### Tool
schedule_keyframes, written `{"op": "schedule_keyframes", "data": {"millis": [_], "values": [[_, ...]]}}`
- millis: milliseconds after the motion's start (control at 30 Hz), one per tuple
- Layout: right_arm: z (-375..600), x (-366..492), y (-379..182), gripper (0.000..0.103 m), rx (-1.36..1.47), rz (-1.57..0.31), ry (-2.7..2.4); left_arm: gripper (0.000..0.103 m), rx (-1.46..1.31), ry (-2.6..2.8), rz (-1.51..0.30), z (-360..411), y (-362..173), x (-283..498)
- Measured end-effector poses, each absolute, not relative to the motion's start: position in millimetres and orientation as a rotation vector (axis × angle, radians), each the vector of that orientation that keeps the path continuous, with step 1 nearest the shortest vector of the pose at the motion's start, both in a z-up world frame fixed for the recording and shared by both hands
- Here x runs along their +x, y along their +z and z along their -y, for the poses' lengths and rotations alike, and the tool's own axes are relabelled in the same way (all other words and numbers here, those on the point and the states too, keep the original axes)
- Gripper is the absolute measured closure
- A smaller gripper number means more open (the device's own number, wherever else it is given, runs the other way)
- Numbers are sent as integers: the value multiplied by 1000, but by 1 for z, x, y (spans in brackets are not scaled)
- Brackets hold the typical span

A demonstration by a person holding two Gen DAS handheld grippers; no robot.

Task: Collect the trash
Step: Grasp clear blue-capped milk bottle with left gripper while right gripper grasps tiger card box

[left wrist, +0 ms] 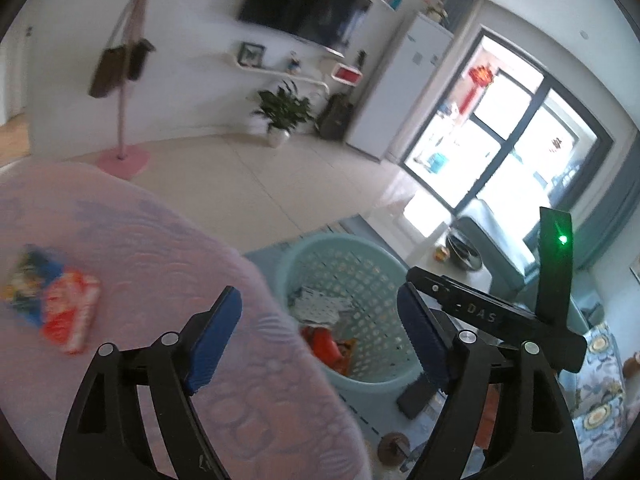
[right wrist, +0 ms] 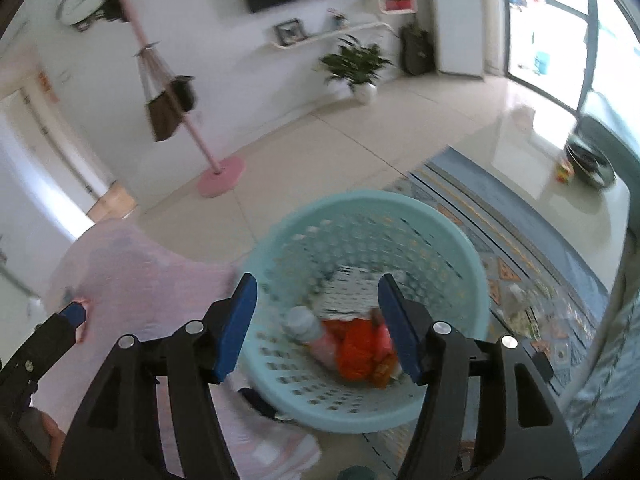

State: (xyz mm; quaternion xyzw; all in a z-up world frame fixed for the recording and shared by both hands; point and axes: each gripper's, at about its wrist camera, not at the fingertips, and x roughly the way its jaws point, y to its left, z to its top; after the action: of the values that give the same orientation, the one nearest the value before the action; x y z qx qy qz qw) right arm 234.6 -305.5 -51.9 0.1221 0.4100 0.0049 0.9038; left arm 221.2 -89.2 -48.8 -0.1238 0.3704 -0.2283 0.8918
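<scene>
My left gripper [left wrist: 320,336] stands open over the edge of a pink patterned cover [left wrist: 160,240], with nothing between its blue pads. Two snack wrappers, a blue one and a red one [left wrist: 68,308], lie on the cover to its left. A teal perforated basket [left wrist: 332,240] stands on the floor beyond. My right gripper [right wrist: 318,328] is open above that basket [right wrist: 360,204], its pads touching nothing. Inside lie a pale bottle [right wrist: 304,326], an orange wrapper [right wrist: 356,346] and a white patterned packet [right wrist: 352,286]. The left gripper's blue tip [right wrist: 74,312] shows at the lower left.
The basket sits on a blue patterned rug [right wrist: 520,248] beside the pink cover [right wrist: 140,272]. A glass table with a dark bowl [right wrist: 588,164] is at the right. A pink coat stand [right wrist: 218,176] and a potted plant [right wrist: 360,68] stand farther off on the tiled floor.
</scene>
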Motion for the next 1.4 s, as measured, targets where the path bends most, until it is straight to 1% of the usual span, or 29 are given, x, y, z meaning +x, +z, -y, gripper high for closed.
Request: {"op": "schedule_keyframes", "data": {"millis": [100,300,367,433,567,733,933,1167,1300,1400], "values": [[276,229,-34,39,223,-811,72,25,-269,-412,-728,62,-31,209],[212,220,-5,34,173,-743,211,19,-301,-229,-649,-11,-1,181],[191,218,3,30,163,-719,261,19,-322,-161,-635,-36,4,173],[165,216,9,28,143,-689,322,17,-340,-67,-620,-66,9,166],[111,218,13,25,77,-646,437,16,-373,73,-613,-116,14,162],[52,241,-6,24,5,-691,556,16,-443,180,-674,-164,1,180],[11,269,-44,24,-52,-784,633,16,-568,215,-762,-209,-34,214],[-7,284,-77,24,-96,-887,674,16,-529,258,-811,-211,-51,240],[-14,275,-79,24,-149,-895,706,16,-482,262,-838,-211,-59,251],[-20,261,-82,24,-206,-885,708,19,-455,252,-862,-210,-66,254]]}}
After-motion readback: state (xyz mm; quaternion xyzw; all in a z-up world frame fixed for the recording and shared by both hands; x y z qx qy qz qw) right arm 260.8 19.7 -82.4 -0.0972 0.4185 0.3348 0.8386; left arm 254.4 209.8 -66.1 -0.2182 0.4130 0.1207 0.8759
